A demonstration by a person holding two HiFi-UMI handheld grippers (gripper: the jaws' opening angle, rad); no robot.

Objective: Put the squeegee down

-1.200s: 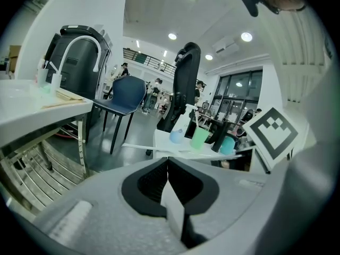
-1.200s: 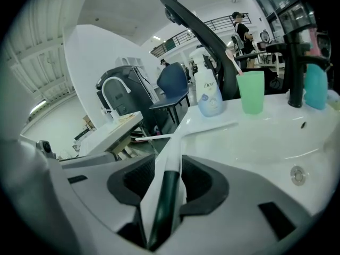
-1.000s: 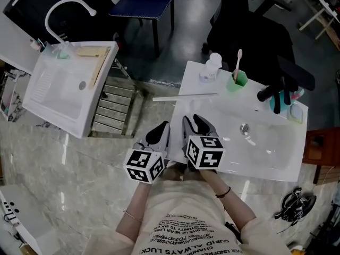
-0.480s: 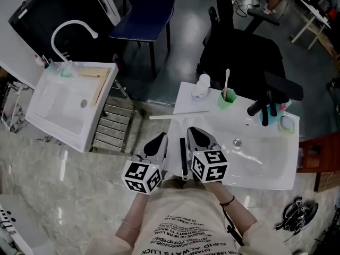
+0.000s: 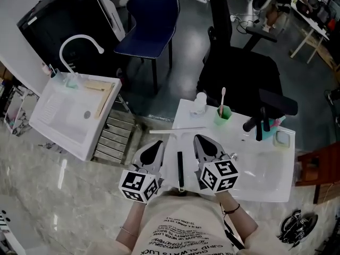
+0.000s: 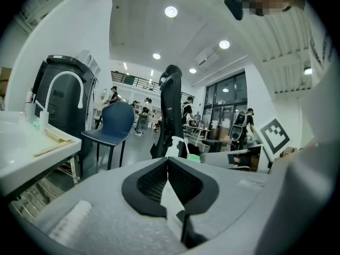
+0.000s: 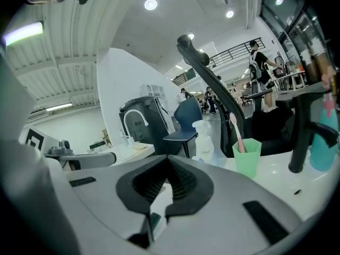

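The left gripper (image 5: 154, 145) and the right gripper (image 5: 202, 140) are held side by side in front of the torso. They are apart, and both point forward and slightly downward.

Left gripper: jaws together, nothing between them.

Right gripper: jaws have just been closing and now meet, nothing between them.

Each marker cube (image 5: 139, 185) sits at the rear of its gripper, facing up.

The left forearm (image 5: 132, 221) and the right forearm (image 5: 236, 219) extend forward from the body. The right wrist (image 5: 229, 208) carries a dark band.

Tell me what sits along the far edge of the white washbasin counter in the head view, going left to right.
White plastic pump bottle → green plastic cup holding a toothbrush → black tap → small pale square dish.
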